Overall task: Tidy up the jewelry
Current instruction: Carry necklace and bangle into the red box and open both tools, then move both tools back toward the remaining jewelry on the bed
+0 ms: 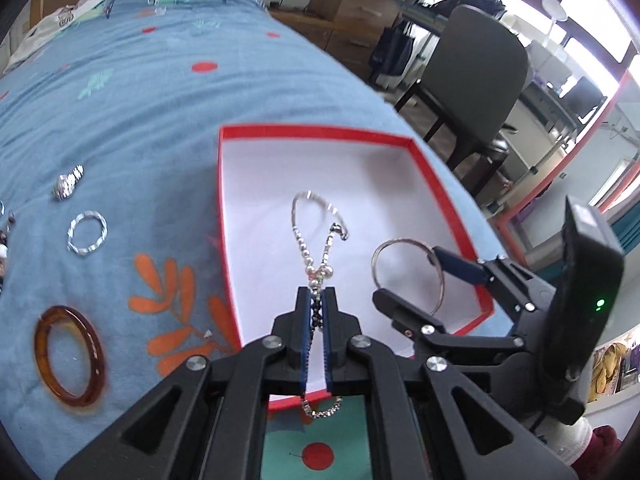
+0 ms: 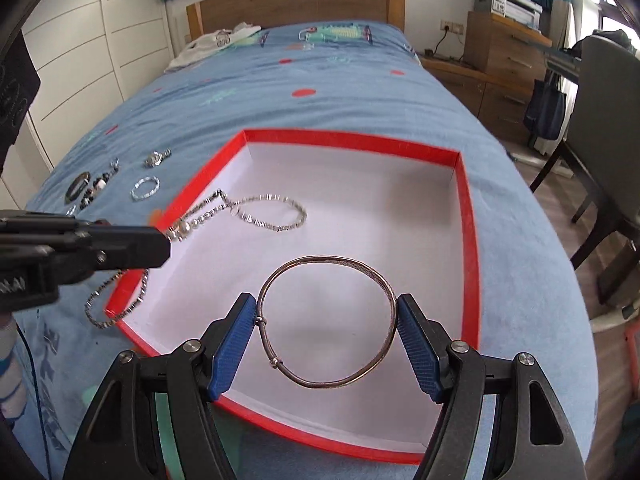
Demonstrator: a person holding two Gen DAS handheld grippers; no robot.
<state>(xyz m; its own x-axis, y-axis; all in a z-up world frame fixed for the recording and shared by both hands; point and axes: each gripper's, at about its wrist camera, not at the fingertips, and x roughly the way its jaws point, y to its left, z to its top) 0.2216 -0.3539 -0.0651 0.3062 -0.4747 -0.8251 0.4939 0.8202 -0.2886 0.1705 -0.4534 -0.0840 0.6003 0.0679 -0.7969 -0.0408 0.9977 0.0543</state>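
A red box with a white inside lies on the blue bedspread; it also shows in the right wrist view. My left gripper is shut on a silver beaded necklace, whose far end lies inside the box and whose near loop hangs over the rim. My right gripper holds a thin silver bangle across its width between the blue pads, over the box floor. The bangle also shows in the left wrist view.
On the bedspread left of the box lie an amber bangle, a twisted silver ring bracelet, a silver watch and several dark beaded pieces. A grey chair and wooden drawers stand right of the bed.
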